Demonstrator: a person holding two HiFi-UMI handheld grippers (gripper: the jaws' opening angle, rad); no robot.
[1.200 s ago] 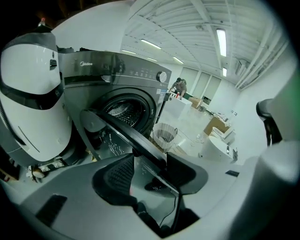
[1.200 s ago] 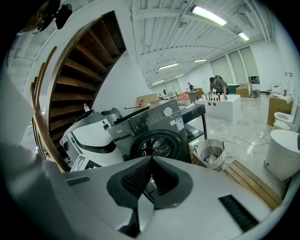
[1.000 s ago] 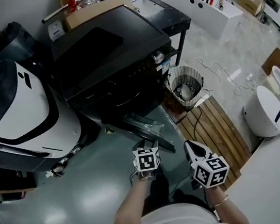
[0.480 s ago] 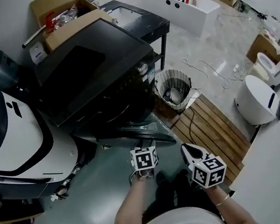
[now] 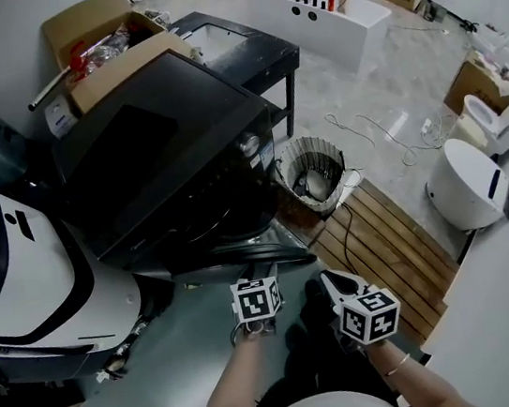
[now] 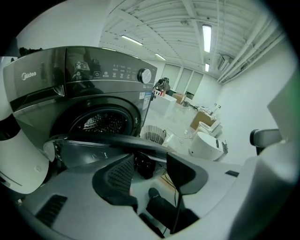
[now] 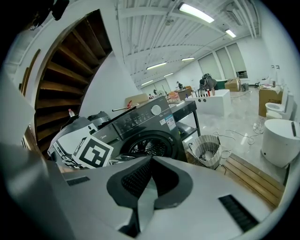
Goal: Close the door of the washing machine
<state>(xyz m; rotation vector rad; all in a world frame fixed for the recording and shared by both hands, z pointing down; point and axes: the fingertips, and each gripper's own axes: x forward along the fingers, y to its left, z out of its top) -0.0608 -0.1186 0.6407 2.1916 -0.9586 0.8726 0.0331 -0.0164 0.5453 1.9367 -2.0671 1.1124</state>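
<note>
Glossy grey floor [image 5: 153,350], wooden slatted platform [image 5: 388,239], long white counter [image 5: 335,29], ceiling strip lights [image 7: 197,13]

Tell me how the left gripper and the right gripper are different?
The left gripper has its jaws apart; the right gripper has its jaws shut together. The left gripper is nearer the open door than the right gripper. Both hold nothing.

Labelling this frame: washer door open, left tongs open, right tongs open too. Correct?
No. The right tongs are shut, pads pressed together with nothing between them, as the right gripper view shows. The washer door being open and the left tongs being open both stand.
</note>
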